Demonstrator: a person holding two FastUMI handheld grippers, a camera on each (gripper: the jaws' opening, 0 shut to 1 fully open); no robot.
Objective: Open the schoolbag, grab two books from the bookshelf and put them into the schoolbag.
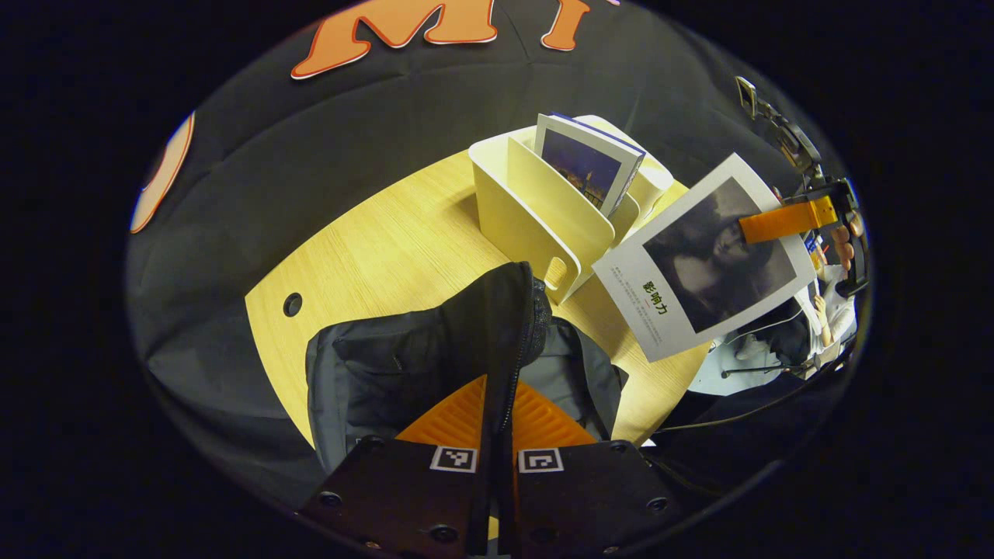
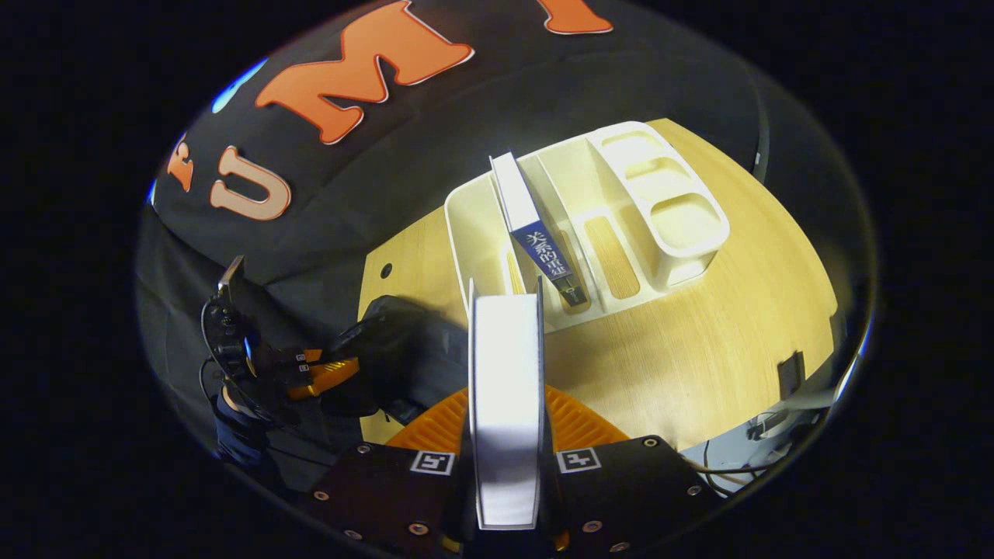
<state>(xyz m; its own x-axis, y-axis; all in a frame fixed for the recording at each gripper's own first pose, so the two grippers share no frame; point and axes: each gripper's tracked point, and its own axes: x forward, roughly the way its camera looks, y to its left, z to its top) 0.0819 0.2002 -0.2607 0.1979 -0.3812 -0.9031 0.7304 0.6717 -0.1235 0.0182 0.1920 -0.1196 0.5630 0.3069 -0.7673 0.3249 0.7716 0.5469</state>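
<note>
In the left gripper view my left gripper (image 1: pixel 499 397) is shut on the raised zipper edge of the black schoolbag (image 1: pixel 404 365), which sits on the wooden table (image 1: pixel 388 248). Behind the bag stands a cream bookshelf (image 1: pixel 536 210) holding one book with a dark cover (image 1: pixel 586 167). To its right a white book with a grey photo cover (image 1: pixel 699 268) hangs in the air, a finger (image 1: pixel 784 220) of the right gripper across it. In the right gripper view my right gripper (image 2: pixel 506 396) is shut on that white book (image 2: pixel 505 373), edge-on above the table, near the bookshelf (image 2: pixel 660 225) and its blue-spined book (image 2: pixel 536 233). The left gripper (image 2: pixel 330 375) holds the schoolbag (image 2: pixel 411 341) at the left.
The table has a small round hole (image 1: pixel 292 303) left of the bag. A hand (image 1: pixel 842 241) holds the right gripper at the far right. A small dark box and cables (image 2: pixel 788 373) sit at the table's right edge. Black cloth hangs behind the table.
</note>
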